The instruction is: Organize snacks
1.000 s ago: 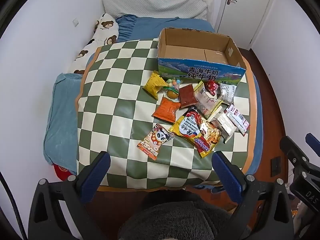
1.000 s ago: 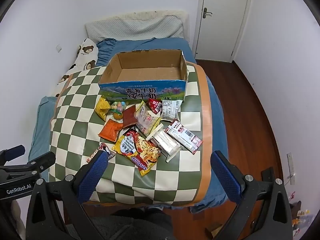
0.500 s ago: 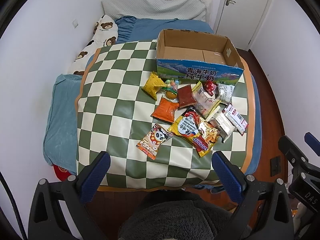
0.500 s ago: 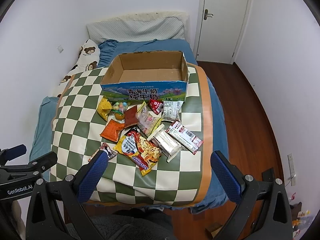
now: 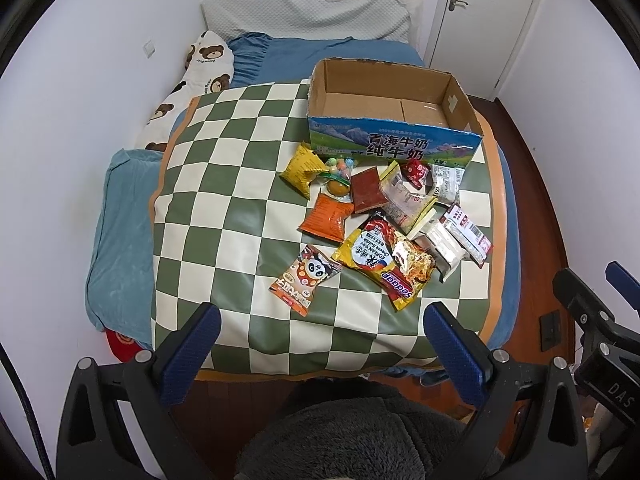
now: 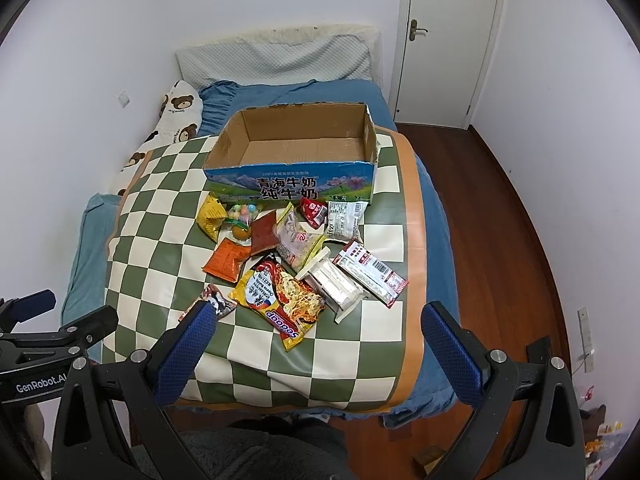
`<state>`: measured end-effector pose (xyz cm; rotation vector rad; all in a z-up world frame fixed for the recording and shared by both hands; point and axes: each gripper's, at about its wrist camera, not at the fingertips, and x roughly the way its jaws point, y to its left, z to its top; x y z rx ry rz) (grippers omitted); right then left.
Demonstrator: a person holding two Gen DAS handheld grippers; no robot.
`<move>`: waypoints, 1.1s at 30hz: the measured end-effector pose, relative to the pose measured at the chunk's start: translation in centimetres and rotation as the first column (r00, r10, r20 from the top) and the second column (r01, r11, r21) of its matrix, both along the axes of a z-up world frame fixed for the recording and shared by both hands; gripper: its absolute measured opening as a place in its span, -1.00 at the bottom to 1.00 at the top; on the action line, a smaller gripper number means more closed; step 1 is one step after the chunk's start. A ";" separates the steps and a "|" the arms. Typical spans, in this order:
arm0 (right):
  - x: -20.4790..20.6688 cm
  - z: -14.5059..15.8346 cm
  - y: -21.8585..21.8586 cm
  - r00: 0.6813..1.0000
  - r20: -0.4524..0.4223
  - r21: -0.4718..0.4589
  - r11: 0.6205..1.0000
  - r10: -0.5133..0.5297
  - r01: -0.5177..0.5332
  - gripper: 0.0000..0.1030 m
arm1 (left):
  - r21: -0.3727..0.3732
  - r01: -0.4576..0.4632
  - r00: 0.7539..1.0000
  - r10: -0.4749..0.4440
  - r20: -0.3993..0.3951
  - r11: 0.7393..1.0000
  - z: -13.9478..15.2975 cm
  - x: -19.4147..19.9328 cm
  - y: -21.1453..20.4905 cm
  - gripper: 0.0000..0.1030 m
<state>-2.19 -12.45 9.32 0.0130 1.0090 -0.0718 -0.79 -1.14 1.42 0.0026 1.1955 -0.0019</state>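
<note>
An open, empty cardboard box (image 5: 394,148) (image 6: 296,178) with a blue printed front stands at the far side of a green-and-white checked mat (image 5: 224,200) (image 6: 160,264) on a bed. In front of it lie several snack packs: a yellow noodle pack (image 5: 382,262) (image 6: 280,304), a panda packet (image 5: 304,278) (image 6: 214,304), an orange pouch (image 5: 328,216) (image 6: 226,260), a yellow bag (image 5: 302,168) (image 6: 210,216), white bars (image 5: 444,242) (image 6: 336,284). My left gripper (image 5: 318,340) and right gripper (image 6: 318,340) hang open at the bed's near edge, holding nothing.
A bear-print pillow (image 5: 188,92) (image 6: 176,116) and a grey pillow (image 5: 308,16) lie at the head of the blue bed. A white door (image 6: 444,40) and wooden floor (image 6: 504,248) are to the right. A grey fleece sleeve (image 5: 360,440) fills the bottom.
Both grippers have drifted slightly forward and tilted, so the bed and box sit a little lower in view. No snack has moved; both stay open.
</note>
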 end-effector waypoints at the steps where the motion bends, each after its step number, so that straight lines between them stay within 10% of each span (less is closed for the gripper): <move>1: 0.0 0.1 0.0 1.000 -0.001 0.000 1.000 0.000 0.000 1.00 | 0.001 0.001 1.000 -0.001 0.001 1.000 0.1 0.0 0.0 1.00; 33: -0.4 0.7 -0.6 1.000 0.012 0.003 1.000 -0.002 0.002 1.00 | 0.000 0.000 1.000 0.000 0.012 1.000 0.2 -0.1 -0.1 1.00</move>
